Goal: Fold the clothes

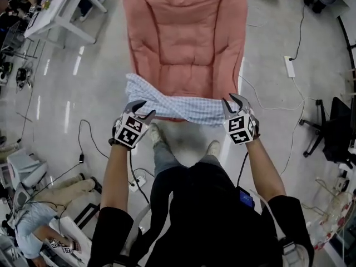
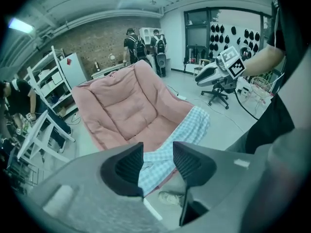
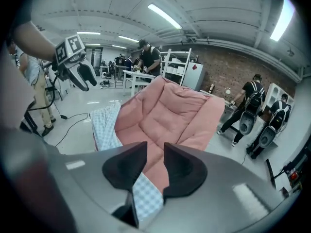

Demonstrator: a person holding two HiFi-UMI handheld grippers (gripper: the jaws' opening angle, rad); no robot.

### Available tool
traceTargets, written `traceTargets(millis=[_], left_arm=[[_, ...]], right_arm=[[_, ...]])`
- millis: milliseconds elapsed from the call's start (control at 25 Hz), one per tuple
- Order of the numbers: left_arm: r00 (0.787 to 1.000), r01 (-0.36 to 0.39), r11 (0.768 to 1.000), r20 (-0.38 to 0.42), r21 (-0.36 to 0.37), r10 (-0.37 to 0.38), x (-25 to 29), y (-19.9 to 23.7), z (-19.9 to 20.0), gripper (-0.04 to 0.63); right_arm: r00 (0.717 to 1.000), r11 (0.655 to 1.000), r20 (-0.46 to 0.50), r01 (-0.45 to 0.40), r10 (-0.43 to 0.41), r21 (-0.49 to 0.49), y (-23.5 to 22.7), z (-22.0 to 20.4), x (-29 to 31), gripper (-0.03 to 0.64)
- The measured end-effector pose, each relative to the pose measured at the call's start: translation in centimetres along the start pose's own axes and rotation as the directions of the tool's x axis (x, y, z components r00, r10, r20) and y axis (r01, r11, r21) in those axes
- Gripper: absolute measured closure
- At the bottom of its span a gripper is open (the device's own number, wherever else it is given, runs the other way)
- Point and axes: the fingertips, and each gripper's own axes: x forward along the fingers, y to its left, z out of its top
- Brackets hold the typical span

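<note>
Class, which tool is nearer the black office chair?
Right. The right tool holds the checked cloth at its end toward the office chair; the left tool holds the far end.

a pink padded chair (image 1: 186, 43) fills the middle of a grey floor (image 1: 83, 93). a checked cloth (image 1: 178, 105) is stretched along the chair's front edge. the left tool (image 1: 143, 110) and the right tool (image 1: 232, 102) each clamp one end, so the cloth bars the way into the seat from the front. the space above the seat is clear. left of the chair the floor is open up to a white rack (image 1: 55, 10). right of the chair lies a corded power strip (image 1: 289, 67), and a black office chair (image 1: 334, 129) stands further out.
</note>
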Motion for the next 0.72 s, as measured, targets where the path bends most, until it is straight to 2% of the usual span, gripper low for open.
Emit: traceTargets(millis=[160,400,520,720], left_arm=[[0.999,0.037,0.999,-0.033,0.037,-0.036,1.2,6.0,-3.7,0.403],[0.989,0.142,0.987,-0.042,0.073,-0.140,4.6,17.2,-9.1,0.413],[0.981,0.193,0.979,-0.045,0.071,-0.190,6.0,20.8,-11.0,0.420],[0.968,0.247,0.965,-0.069,0.082,-0.242,8.7,26.4,-13.7,0.434]], right_arm=[[0.998,1.000,-0.053,-0.012,0.013,0.022,4.4,1.8,4.8,0.505],[0.985,0.998,-0.172,-0.016,0.027,0.065,13.0,4.8,13.2,0.512],[0.975,0.997,-0.220,-0.008,0.024,0.077,15.7,6.2,15.9,0.512],[0.971,0.993,-0.239,0.025,0.003,0.115,18.2,9.8,19.5,0.515]])
